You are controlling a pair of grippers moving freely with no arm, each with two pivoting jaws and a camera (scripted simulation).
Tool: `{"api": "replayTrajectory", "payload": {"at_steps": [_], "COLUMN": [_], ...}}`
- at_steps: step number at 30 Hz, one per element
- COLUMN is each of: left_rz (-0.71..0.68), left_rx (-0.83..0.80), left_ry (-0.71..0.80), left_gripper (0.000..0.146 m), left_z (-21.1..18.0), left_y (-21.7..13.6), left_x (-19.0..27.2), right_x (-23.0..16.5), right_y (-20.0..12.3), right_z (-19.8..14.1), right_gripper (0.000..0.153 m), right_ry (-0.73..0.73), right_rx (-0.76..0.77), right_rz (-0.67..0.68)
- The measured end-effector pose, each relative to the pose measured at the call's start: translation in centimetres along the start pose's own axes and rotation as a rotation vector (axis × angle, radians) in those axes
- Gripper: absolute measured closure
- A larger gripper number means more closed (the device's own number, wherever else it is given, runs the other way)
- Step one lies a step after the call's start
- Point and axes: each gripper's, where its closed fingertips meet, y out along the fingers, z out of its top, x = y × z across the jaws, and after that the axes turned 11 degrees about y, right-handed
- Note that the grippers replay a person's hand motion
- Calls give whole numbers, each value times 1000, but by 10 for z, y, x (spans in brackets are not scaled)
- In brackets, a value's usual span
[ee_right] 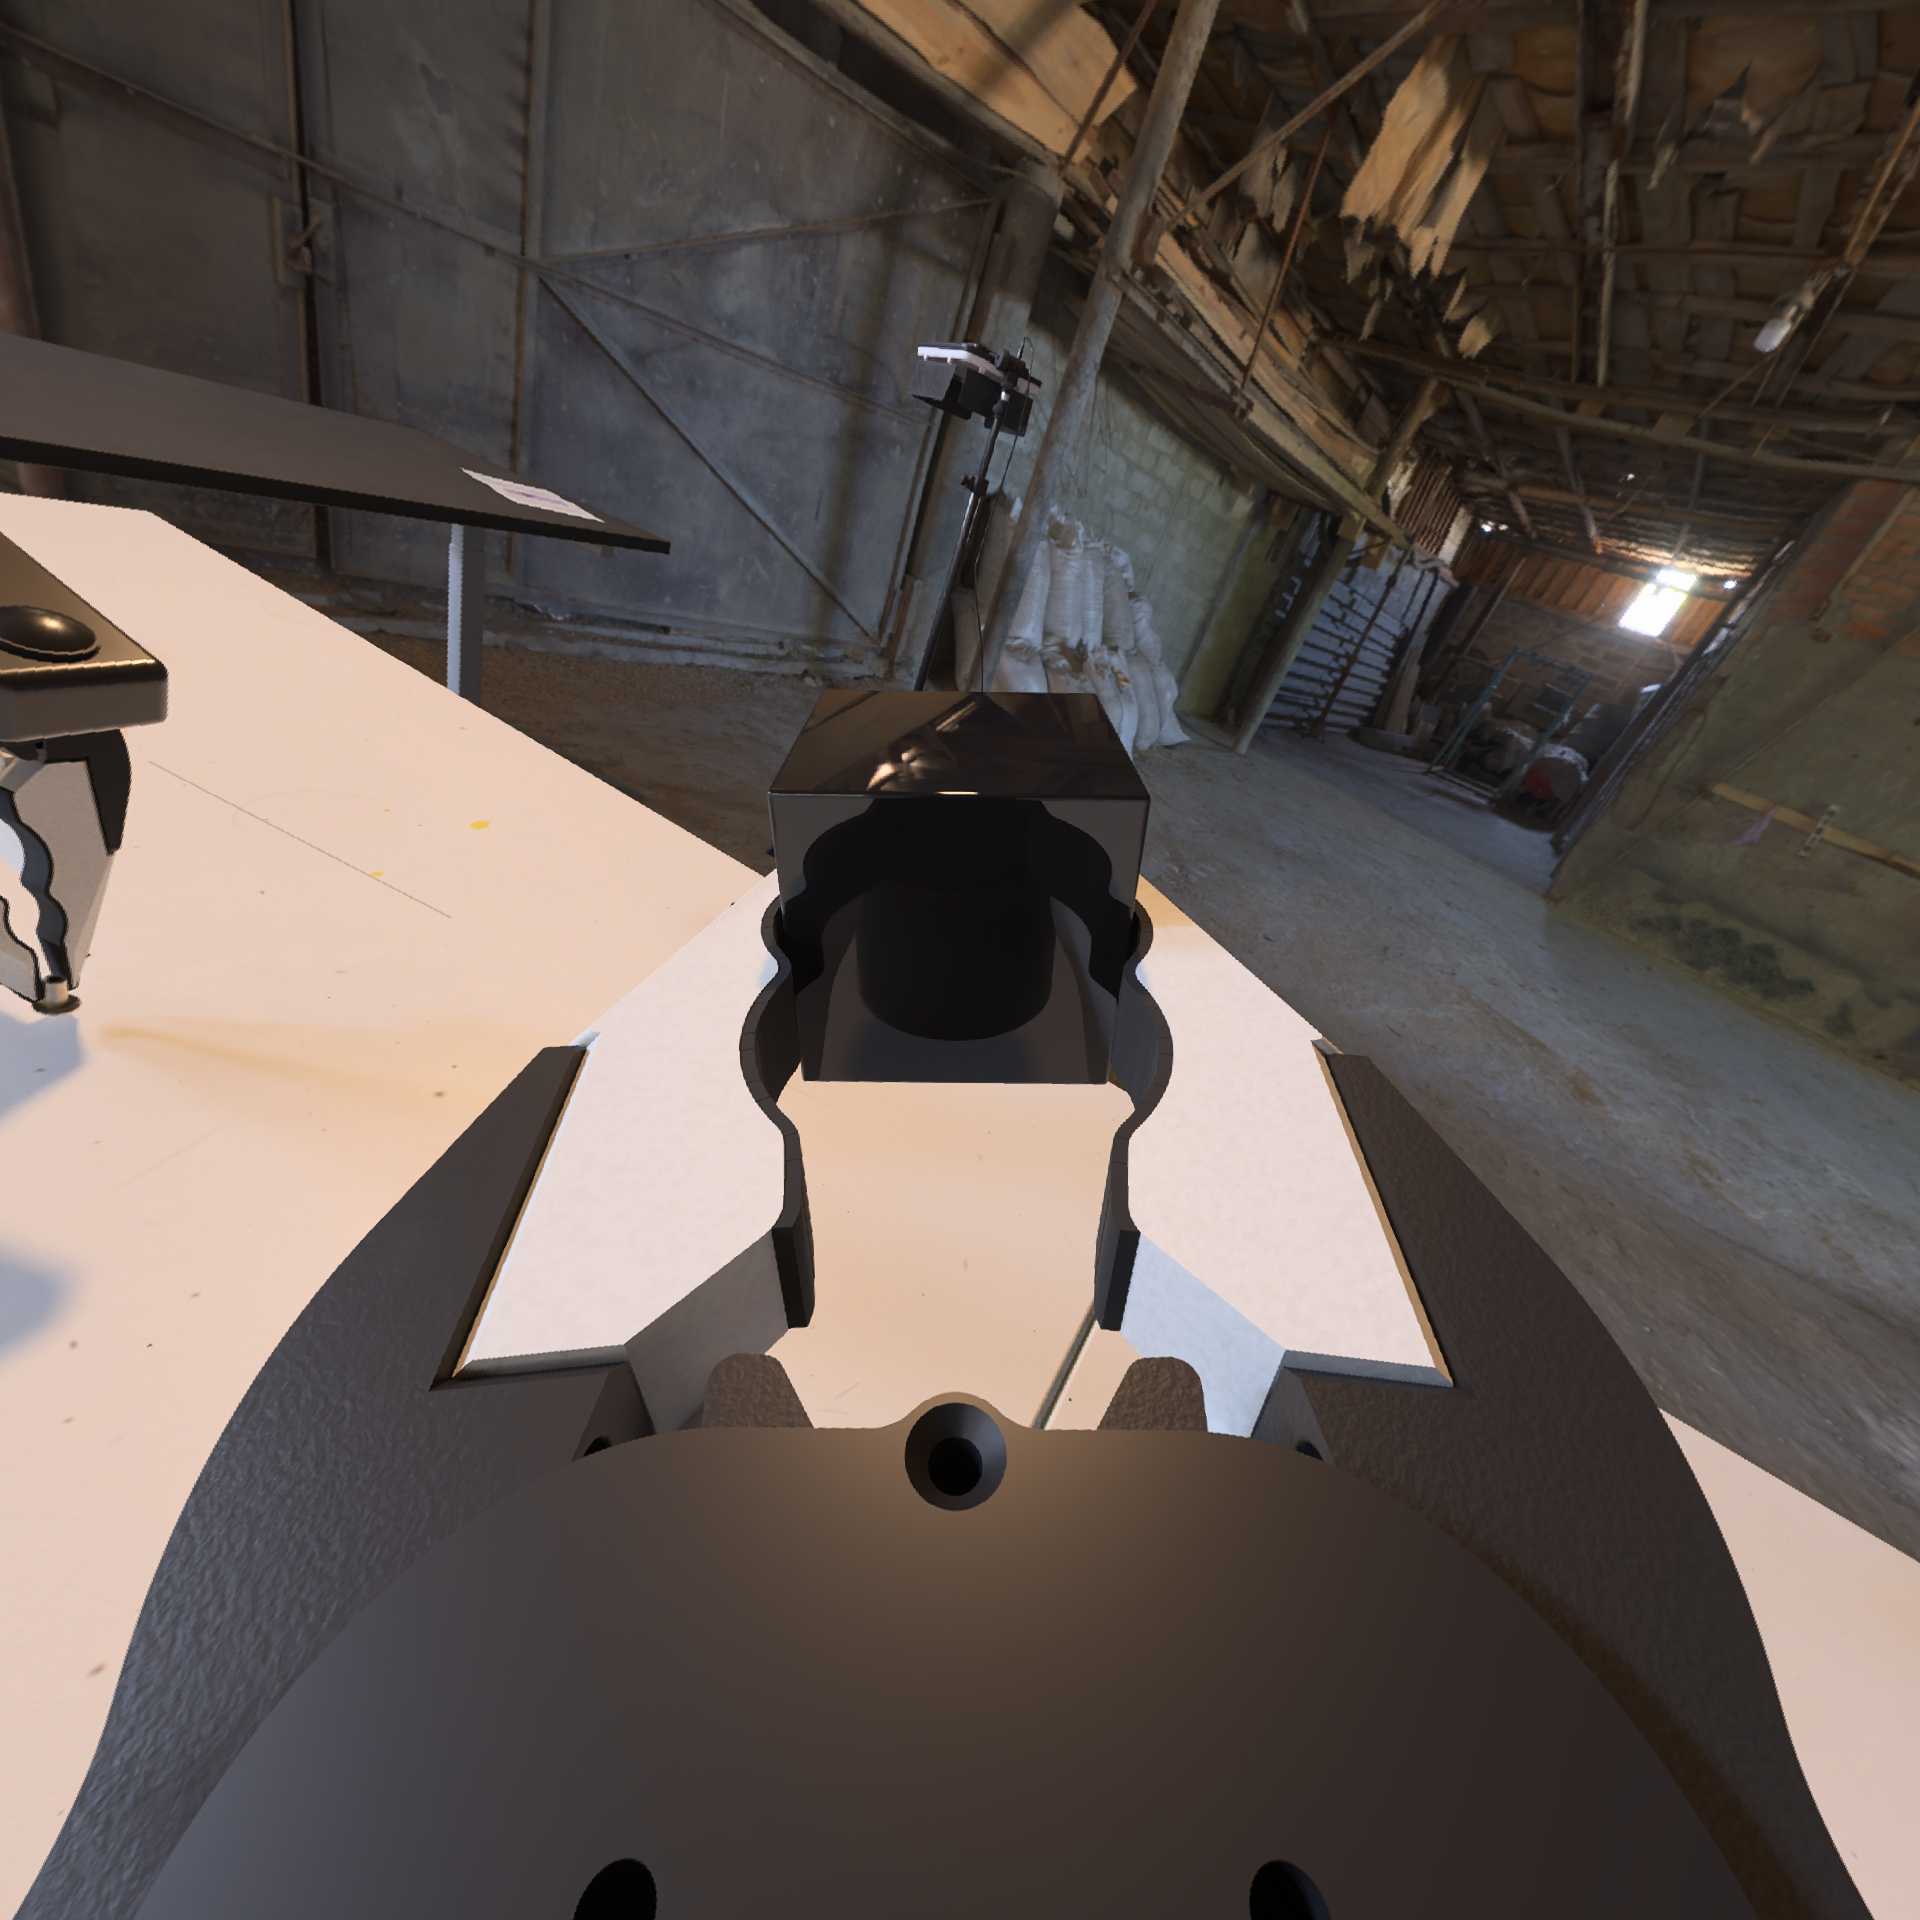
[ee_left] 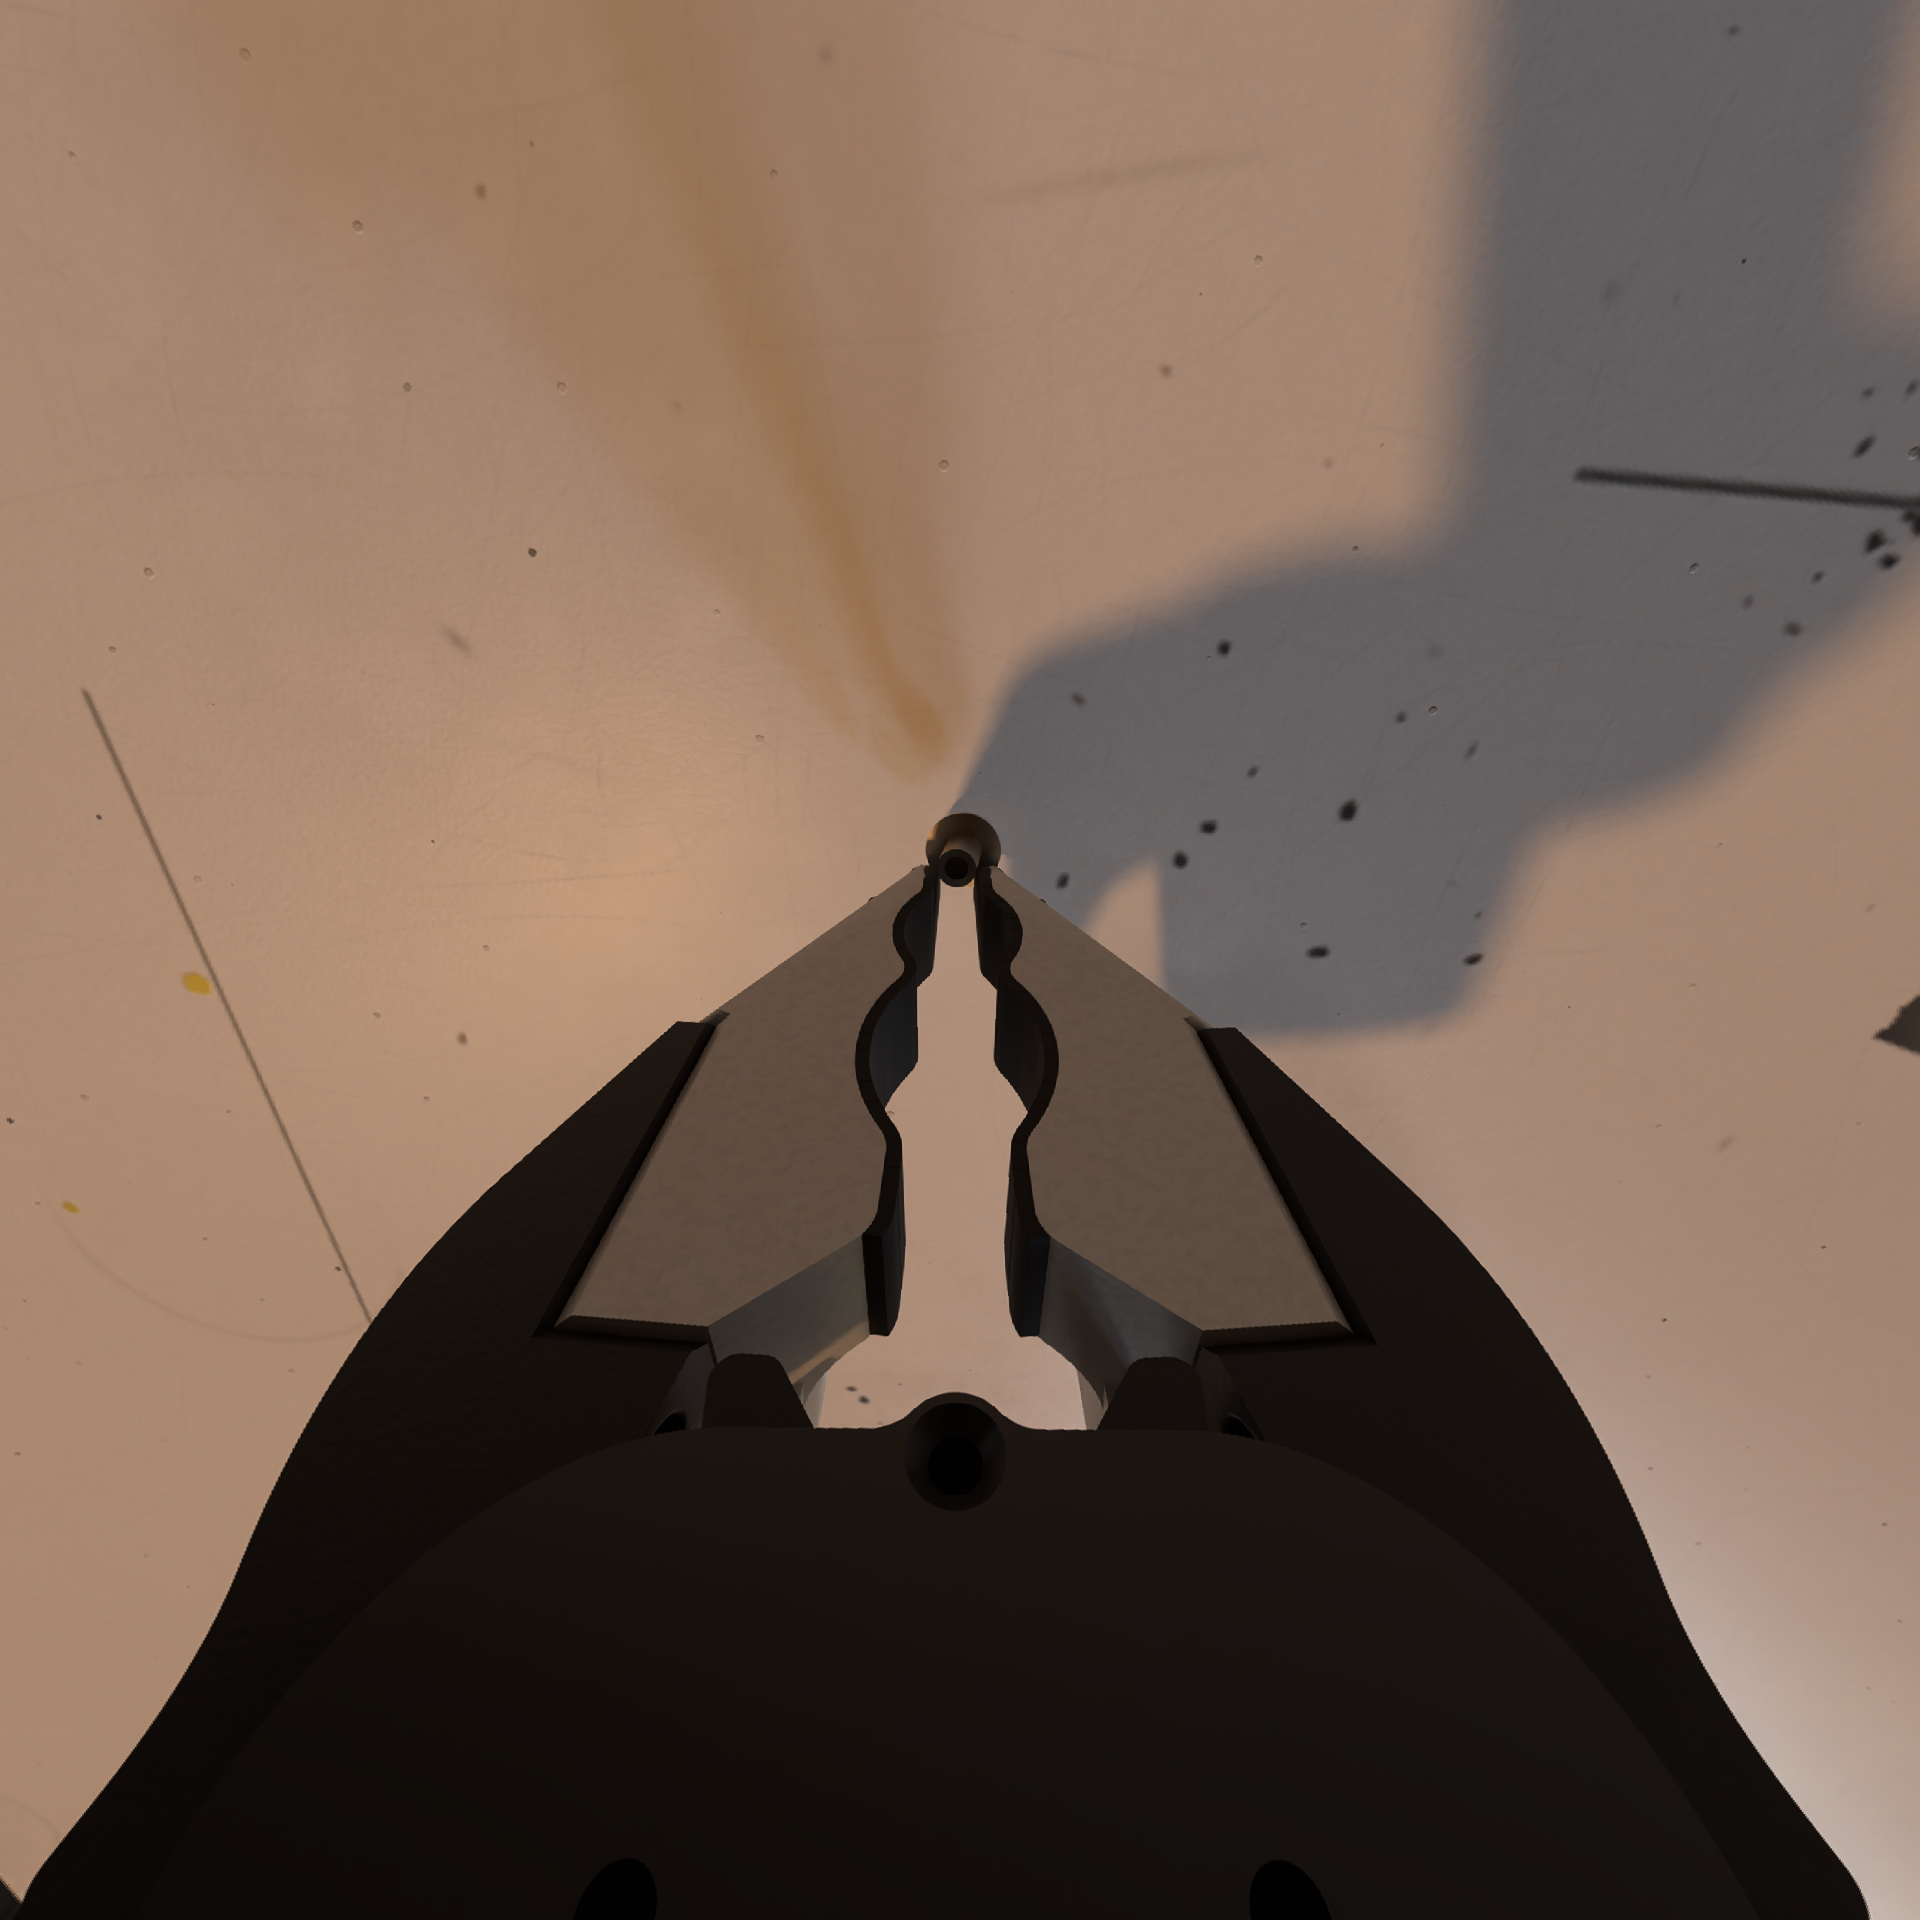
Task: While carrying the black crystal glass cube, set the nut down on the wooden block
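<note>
In the left wrist view my left gripper points down at the pale table and is shut on a small dark nut held at its fingertips, close above the surface. In the right wrist view my right gripper is shut on the glossy black glass cube and holds it above the table's far edge. The left gripper also shows at the left edge of that view, with the nut at its tips just over the table. No wooden block is in view.
The table's edge runs diagonally, with a barn floor beyond. A dark desk stands behind on the left. A camera on a tripod stands past the cube. A brown stain and a gripper shadow mark the table.
</note>
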Motion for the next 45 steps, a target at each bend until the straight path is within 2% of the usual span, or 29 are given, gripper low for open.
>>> {"api": "replayTrajectory", "payload": {"at_steps": [8,15,21,27,30,36,40,45], "left_rz": [29,127,222,270,224,127,75,58], "left_rx": [3,38,153,236,268,231,165,83], "left_ry": [-1,-2,61,202,271,374,379,388], "left_gripper": [140,140,140,140,140,140,140,140], "left_z": [-1,8,60,139,192,273,294,300], "left_y": [-7,-52,-116,-149,-137,-58,-15,9], "left_x": [-3,-20,-34,-37,-31,-24,-29,-33], "right_x": [2,6,12,26,34,51,60,69], "right_y": [-2,-6,-15,-33,-43,-69,-84,-98], "right_z": [2,7,15,24,31,43,47,57], "right_gripper": [93,93,93,93,93,93,93,93], "right_ry": [3,11,20,19,40,41,31,86], "right_rx": [9,21,46,64,78,103,103,155], "right_rz": [-3,-7,-21,-58,-66,-103,-125,-103]}}
